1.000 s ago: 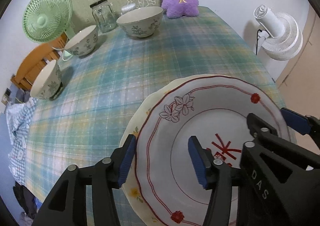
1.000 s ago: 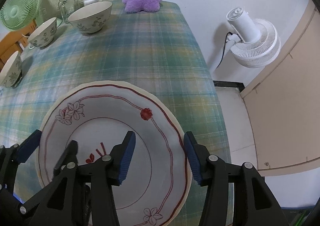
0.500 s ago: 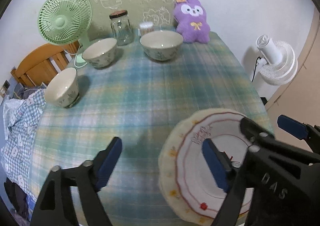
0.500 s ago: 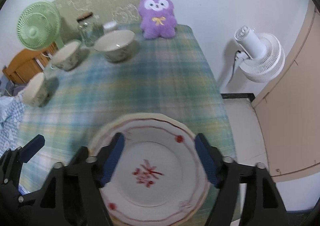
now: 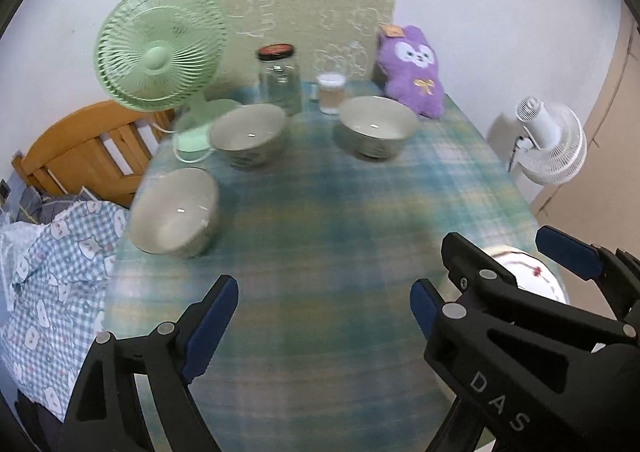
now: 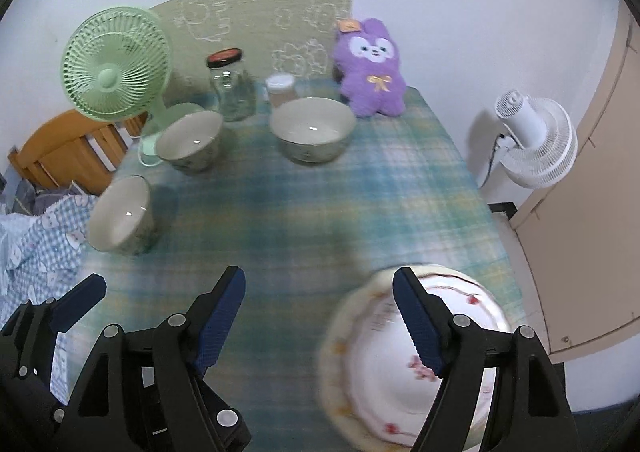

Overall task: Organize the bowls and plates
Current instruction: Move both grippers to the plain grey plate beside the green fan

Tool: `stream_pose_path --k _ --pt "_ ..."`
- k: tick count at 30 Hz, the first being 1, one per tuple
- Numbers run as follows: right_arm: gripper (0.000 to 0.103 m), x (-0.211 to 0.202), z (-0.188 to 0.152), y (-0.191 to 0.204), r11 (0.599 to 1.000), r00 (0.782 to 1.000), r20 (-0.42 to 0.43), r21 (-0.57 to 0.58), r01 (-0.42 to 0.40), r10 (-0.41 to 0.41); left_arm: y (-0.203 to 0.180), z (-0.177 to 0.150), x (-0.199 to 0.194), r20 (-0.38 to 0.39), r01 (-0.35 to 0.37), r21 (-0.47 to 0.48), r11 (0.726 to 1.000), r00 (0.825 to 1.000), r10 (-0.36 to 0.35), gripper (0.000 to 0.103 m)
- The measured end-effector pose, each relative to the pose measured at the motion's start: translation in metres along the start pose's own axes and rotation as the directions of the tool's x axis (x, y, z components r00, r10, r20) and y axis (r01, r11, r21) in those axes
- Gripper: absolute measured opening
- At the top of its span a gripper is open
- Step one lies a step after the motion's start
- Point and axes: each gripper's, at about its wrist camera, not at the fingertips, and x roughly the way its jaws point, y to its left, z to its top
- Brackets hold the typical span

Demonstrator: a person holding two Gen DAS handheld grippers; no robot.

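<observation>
Stacked white red-flowered plates (image 6: 416, 364) sit at the near right edge of the green plaid-clothed worktop (image 6: 320, 212), seemingly sorted; three cream ceramic bowls (image 6: 313, 134) wait far left. Left claw (image 5: 324, 316) and right claw (image 6: 318, 316) hover open, empty.

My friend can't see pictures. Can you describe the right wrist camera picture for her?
An open gripper hovers, holding nothing, over a checked tablecloth, above stacked plates near the front edge. Three empty bowls sit farther back, before a green fan, a jar and a purple plush toy.
</observation>
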Motion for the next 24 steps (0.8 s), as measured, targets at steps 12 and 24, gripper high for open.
stream_pose_path --k 12,24 --pt "0.079 0.029 0.032 0.111 0.999 0.998 0.028 -0.016 -0.051 0.052 0.107 0.033 0.026 0.029 -0.099 -0.041 0.994 0.995 0.100 0.082" --pt "0.070 0.078 0.050 0.176 0.997 0.997 0.012 -0.020 -0.072 0.072 0.174 0.048 0.070 0.020 -0.141 -0.060 0.988 0.990 0.142 0.074"
